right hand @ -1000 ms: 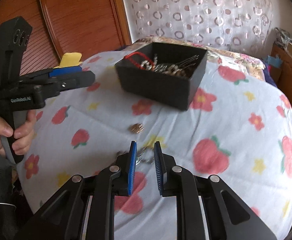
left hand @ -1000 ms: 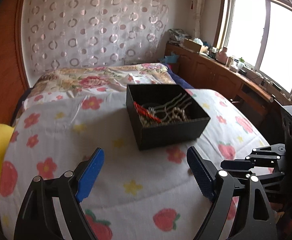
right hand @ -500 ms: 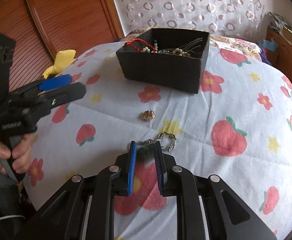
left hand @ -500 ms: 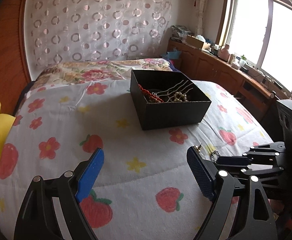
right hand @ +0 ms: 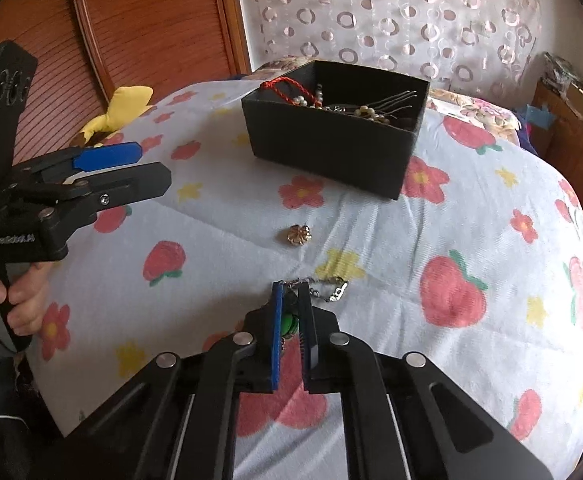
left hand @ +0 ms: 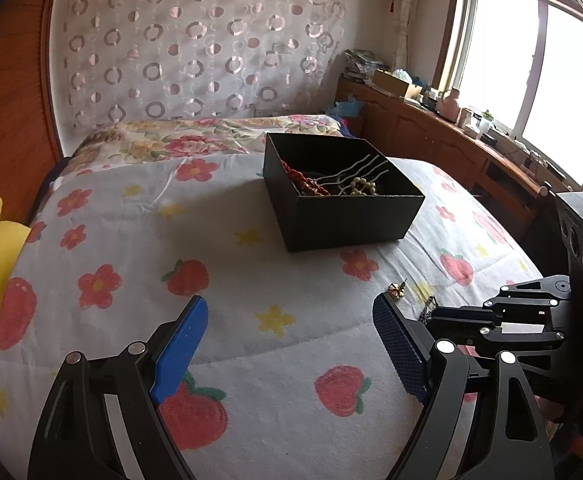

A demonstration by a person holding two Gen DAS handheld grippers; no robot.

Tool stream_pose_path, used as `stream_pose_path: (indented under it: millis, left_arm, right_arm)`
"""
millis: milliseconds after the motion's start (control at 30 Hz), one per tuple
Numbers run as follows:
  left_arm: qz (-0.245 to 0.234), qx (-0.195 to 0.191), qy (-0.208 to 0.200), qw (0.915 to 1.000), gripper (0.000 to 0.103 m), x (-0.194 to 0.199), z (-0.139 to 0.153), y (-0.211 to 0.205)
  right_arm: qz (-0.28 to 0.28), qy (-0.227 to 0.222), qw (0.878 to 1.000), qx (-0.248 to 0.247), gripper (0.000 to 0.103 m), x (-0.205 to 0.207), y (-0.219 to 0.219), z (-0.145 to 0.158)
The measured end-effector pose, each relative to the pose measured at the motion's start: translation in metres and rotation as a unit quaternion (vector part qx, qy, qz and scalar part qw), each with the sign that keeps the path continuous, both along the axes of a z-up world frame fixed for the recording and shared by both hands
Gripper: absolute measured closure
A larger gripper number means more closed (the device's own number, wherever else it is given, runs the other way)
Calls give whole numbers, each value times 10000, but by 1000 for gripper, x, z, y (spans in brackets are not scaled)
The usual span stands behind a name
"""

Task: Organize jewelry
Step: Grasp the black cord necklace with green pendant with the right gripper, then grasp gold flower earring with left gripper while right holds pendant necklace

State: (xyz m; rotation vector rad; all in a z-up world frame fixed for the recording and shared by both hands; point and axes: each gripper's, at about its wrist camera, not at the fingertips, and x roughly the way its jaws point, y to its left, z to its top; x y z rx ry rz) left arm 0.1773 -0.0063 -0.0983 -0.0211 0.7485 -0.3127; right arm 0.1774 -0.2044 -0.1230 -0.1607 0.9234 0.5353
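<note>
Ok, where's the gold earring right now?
In the right wrist view the gold earring lies loose on the bedspread, between the black box and the right tool.

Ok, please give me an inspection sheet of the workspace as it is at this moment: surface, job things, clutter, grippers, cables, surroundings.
Surface: quilt with a strawberry and flower print, spread over a bed.
Job things: black box on the quilt, holding a red cord, pearls and hairpins; gold earring loose on the quilt in front of the box; chain with a green piece, one end between the right fingers.
Clutter: yellow plush at the quilt's edge.
Grippers: left gripper open, empty, above the quilt; right gripper shut on the chain.
Cables: nothing seen.
Surroundings: circle-patterned curtain, wooden panel, window above a crowded wooden counter.
</note>
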Motion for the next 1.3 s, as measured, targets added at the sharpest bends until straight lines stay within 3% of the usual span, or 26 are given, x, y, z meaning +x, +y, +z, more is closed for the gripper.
stream_pose_path:
  millis: [333, 467, 633, 733, 833, 967, 1300]
  left_arm:
    - [-536, 56, 204, 9983, 22, 11, -5, -35]
    - [-817, 95, 330, 9961, 41, 16, -11, -55]
    - [-1048, 231, 488, 9930, 48, 26, -20, -78]
    - [-1081, 363, 602, 9916, 62, 34, -28, -88]
    - [-1063, 512, 596, 9912, 67, 40, -29, -95]
    - [-1075, 620, 590, 9905, 89, 43, -30, -100]
    - [-1111, 459, 277, 9924, 90, 35, -6, -97]
  right_arm:
    - [-364, -484, 9976, 328, 94, -6, -45, 31]
    - [-475, -663, 9960, 372, 94, -8, -61, 44]
    - [-537, -790, 9945, 424, 94, -8, -75, 52]
    - [-555, -832, 9939, 459, 94, -7, -79, 54]
    - [-569, -850, 9935, 503, 94, -6, -83, 55]
    - [-566, -851, 9934, 519, 94, -4, -84, 54]
    - [-491, -951, 9926, 576, 94, 3, -80, 64]
